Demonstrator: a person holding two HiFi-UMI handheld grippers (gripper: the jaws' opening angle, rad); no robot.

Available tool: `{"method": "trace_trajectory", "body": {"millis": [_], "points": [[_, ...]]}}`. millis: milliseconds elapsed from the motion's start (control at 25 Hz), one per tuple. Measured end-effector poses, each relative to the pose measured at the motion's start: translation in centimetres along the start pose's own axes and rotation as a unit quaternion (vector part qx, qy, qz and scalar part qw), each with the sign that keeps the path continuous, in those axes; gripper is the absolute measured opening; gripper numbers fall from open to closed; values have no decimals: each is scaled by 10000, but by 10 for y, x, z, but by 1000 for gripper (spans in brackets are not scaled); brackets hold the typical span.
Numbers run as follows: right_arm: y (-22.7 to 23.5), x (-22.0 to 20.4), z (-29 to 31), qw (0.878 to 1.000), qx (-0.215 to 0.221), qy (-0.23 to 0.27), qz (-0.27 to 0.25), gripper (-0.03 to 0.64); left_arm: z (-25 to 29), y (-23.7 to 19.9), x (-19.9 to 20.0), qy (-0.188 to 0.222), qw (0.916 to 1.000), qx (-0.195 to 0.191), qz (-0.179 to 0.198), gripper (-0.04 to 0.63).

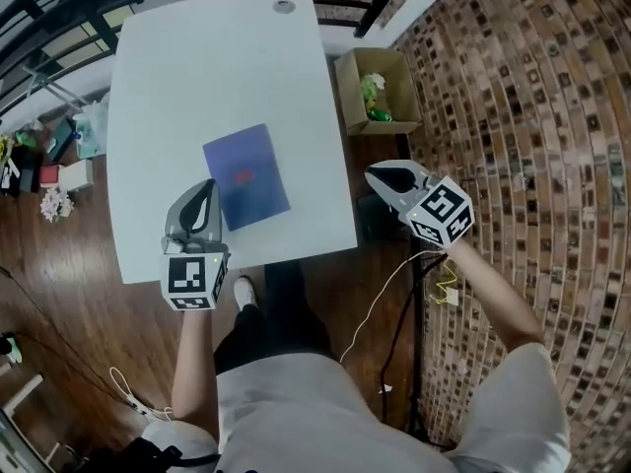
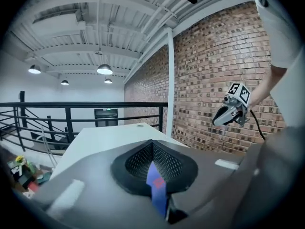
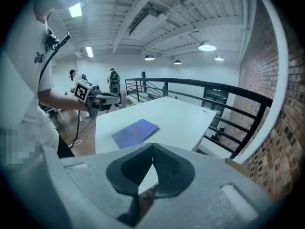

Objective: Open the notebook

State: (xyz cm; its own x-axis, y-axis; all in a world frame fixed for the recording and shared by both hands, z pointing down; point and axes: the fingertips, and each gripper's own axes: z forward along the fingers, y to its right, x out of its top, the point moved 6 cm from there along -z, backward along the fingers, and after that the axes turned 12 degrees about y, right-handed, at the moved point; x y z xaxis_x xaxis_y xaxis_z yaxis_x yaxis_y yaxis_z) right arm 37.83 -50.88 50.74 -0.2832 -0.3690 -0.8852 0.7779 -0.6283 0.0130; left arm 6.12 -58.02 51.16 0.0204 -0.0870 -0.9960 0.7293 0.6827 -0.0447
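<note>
on smooth white table (image 1: 197, 67), flat blue notebook (image 1: 246, 175)

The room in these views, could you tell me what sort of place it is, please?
Probably a loft-style workshop or lab on an upper level: a bare brick wall, a black railing, and pendant lamps under exposed ceiling beams.
</note>
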Motion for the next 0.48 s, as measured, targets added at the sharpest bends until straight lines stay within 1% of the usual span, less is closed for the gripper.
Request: {"method": "trace_trajectory", "body": {"millis": [120,200,400,480], "points": [[14,1,8,9978,433,-277,-409,-8,4,-1,-9,-127,9999,-41,-18,15],[23,8,15,9951,704,-349,-597,-8,7,-1,-15,-195,9998,-76,-1,15],[42,26,44,9873,1044,-631,-1015,85,12,-8,-31,-317,9994,-126,35,15],[46,27,59,9842,1191,-781,-1051,114,14,-12,-37,-332,9994,-134,24,15]]}}
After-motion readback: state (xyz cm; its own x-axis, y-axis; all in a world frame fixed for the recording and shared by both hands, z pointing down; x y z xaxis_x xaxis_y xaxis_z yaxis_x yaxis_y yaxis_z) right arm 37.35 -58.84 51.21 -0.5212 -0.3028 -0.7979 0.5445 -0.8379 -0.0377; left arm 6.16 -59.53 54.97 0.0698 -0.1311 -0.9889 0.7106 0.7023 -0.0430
